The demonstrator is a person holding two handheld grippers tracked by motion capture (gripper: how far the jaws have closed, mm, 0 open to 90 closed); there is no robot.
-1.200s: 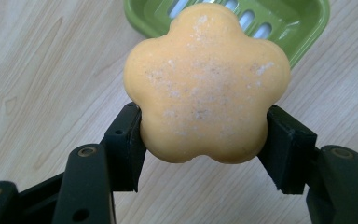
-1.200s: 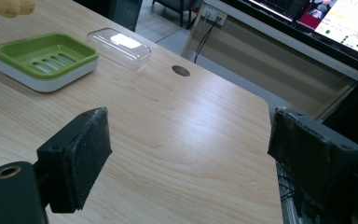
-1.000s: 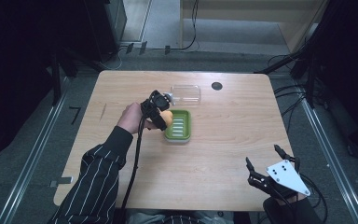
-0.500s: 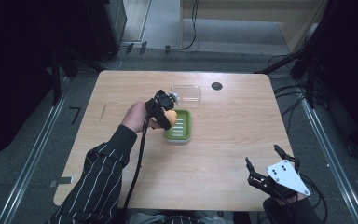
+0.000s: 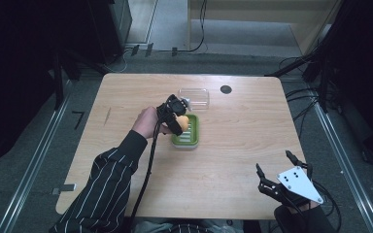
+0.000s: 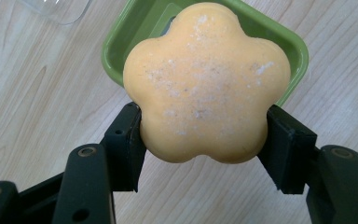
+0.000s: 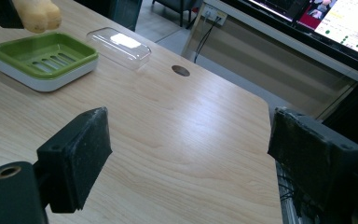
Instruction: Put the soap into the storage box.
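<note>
Fingers, left gripper (image 6: 204, 140): clamped on the flower-shaped orange soap (image 6: 205, 84), one black pad against each side of its lower lobes; gripped low, probably so the body hangs free for setting down.
Fingers, right gripper (image 7: 186, 163): spread wide, nothing between the pads; parked at the table's near right corner, well apart from the dish, apparently idle.
Table (image 5: 252, 141): pale wood, carrying the dish near its middle; small dark hole (image 5: 226, 89) beyond the dish, toward the far edge.
Arm: striped sleeve (image 5: 102, 189) reaching from the near edge toward the dish, hand (image 5: 145, 122) just left of it, cable trailing back along the forearm.
Lid (image 5: 194, 97): clear plastic, lying just beyond the dish on its far side, close by or touching, hard to say; off the dish, leaving the tray open from above.
Dish (image 5: 187, 132): green tray with drain slots on a white base, flat on the table, nothing lying in it.
Soap: held in the air above the dish's left edge, clear of the tray floor, seen from the right gripper view as hanging over the near rim; broad face tipped toward the left gripper's camera.
Likely step: lowering the soap into the dish or lifting it out; direction not readable from one moment.
Risk: curved lobes under flat pads, so possibly slippery if the squeeze loosens.
</note>
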